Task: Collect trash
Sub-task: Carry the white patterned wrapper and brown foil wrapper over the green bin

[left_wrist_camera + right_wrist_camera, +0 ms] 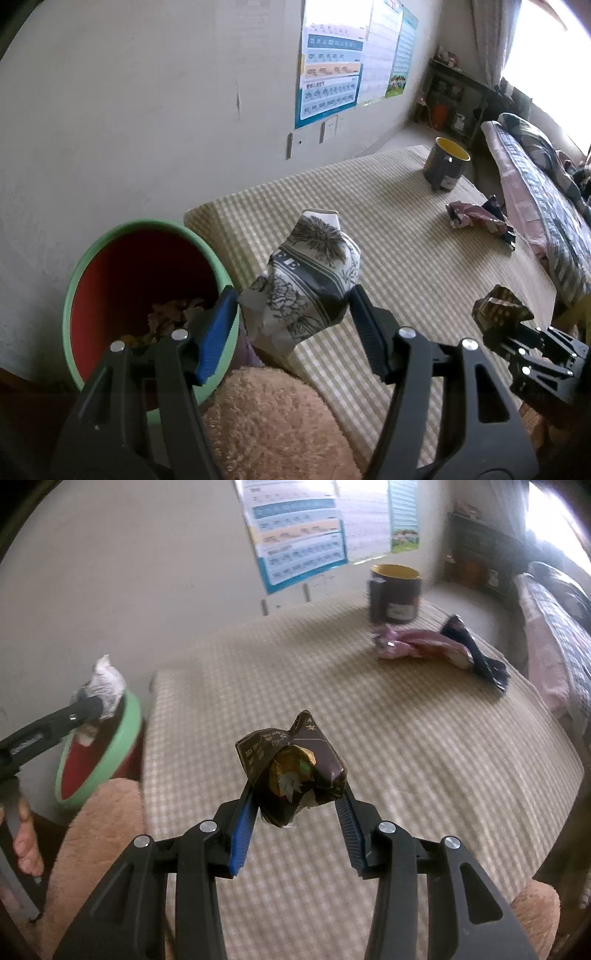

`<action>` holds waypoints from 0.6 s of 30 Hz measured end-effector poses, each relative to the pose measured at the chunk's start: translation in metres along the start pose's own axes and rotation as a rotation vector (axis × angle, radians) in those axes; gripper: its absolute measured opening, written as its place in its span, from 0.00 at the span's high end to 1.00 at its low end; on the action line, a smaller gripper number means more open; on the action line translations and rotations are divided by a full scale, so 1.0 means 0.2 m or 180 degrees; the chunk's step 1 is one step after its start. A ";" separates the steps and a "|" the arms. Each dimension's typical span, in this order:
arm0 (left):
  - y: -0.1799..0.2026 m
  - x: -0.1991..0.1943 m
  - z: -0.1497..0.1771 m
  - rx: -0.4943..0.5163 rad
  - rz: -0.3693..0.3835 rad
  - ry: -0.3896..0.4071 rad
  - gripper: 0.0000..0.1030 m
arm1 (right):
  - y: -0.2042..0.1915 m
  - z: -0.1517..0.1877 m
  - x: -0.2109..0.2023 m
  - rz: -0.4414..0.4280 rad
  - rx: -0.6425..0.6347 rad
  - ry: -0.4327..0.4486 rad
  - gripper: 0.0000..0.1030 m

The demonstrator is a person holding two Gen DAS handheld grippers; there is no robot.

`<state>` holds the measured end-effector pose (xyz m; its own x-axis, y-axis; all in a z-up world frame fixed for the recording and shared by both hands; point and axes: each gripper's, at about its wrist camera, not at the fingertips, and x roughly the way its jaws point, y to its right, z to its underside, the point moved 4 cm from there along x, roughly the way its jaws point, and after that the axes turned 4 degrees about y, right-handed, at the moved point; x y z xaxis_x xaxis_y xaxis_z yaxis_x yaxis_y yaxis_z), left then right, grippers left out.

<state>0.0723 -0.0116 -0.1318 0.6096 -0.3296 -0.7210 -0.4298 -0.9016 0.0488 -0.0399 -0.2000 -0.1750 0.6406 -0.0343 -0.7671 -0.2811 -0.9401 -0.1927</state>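
Left wrist view takes in the room from big to small: a pale wall (147, 110) with charts (332, 74), then the bed (406, 258) under its checked cover, then the bin (147, 295) — green rim, red inside — standing off the bed's near corner against the wall. Some scraps already lie in its bottom.

Both grippers carry trash. The left gripper (293, 299) is clamped at middling width on a crumpled white packet (310, 273) with a dark flower print; the packet fills the gap between the pads and stands up beyond the tips. The right gripper (295, 794) is closed narrower on a dark brown wrapper (295, 760) with gold showing in its folds.

What the drop turns on is the bin's side — it lies to the left of both grippers. In the left wrist view the bin's mouth sits just beside and below the left pad, so the packet looks near the rim but, as I judge it, not yet over the opening. The right wrist view shows the packet close above the green rim. The left hand is clearly the nearer one; the right hangs over the middle of the bed, well apart from the bin.

Farther up the bed a dark mug (395, 594) stands with a pink wrapper (424, 646) and a dark blue one (480, 657) near it, uncollected.
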 end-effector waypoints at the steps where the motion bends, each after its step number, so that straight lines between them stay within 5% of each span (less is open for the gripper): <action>1: -0.01 0.00 0.00 -0.0003 0.0003 0.0004 0.41 | -0.03 0.00 0.00 -0.0023 -0.0025 0.0000 0.60; 18: -0.11 -0.01 0.02 -0.0172 -0.0008 0.0039 0.41 | -0.26 -0.07 -0.05 -0.0195 -0.0294 0.0041 0.59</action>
<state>0.0785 0.0102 -0.1349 0.6189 -0.3304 -0.7126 -0.3917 -0.9162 0.0845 -0.0225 -0.1551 -0.1483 0.6638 0.0203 -0.7476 -0.1746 -0.9678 -0.1813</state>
